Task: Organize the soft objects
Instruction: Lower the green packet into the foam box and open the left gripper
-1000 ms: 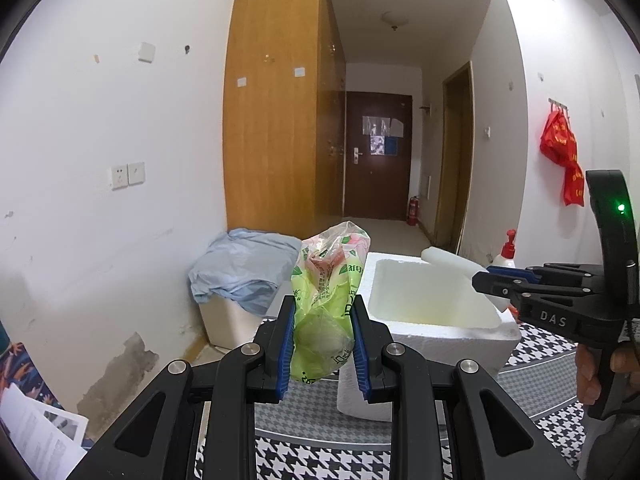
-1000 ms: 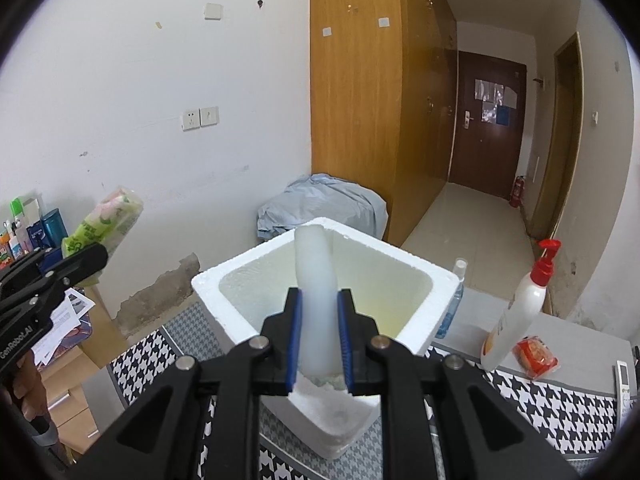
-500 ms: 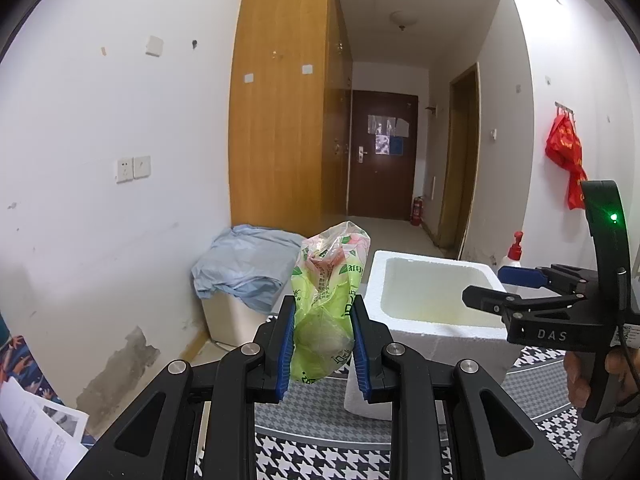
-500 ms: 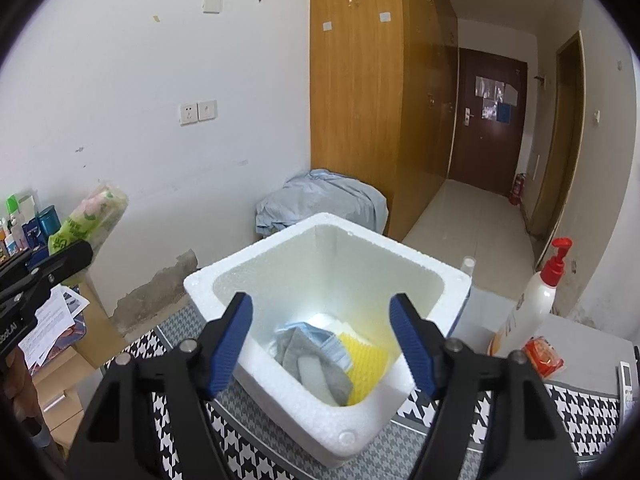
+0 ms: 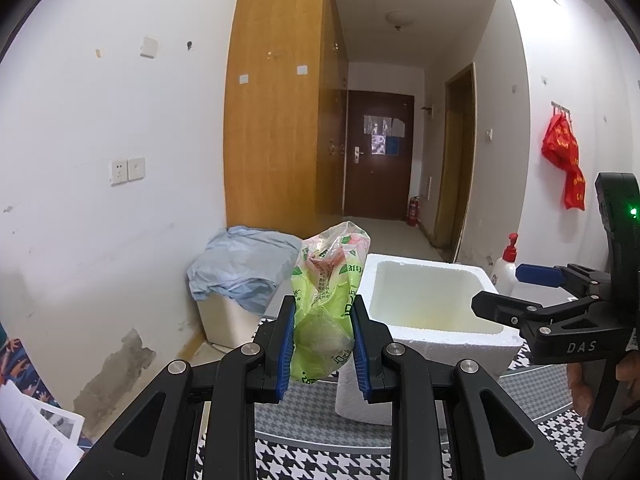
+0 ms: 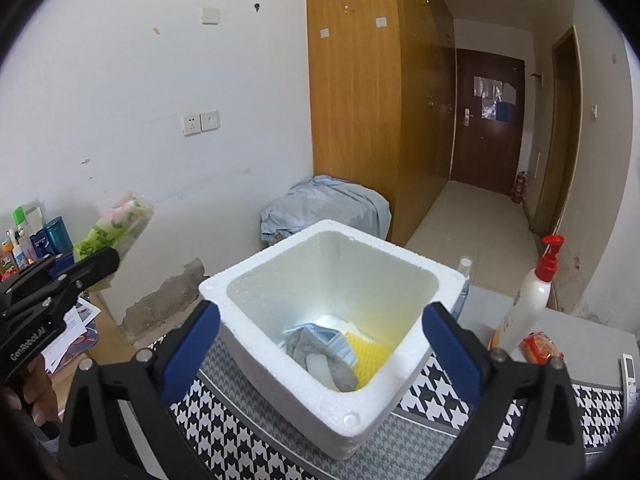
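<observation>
Bag [image 5: 326, 304] upright between left gripper [image 5: 323, 350] fingers [image 5: 285, 350]

box [image 6: 404, 376] mouth open, btl [image 6: 528, 300] beside

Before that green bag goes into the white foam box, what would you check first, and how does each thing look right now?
1. Left gripper clamped on the green plastic bag: ok.
2. Right gripper open, jaws just opened, nothing between them: ok.
3. Foam box open on top: ok.
4. Room left inside above the grey cloth and yellow piece: ok.
5. Right gripper clear of the box opening: not ok, it hangs over it.
6. Bag sealed: cannot tell.
</observation>
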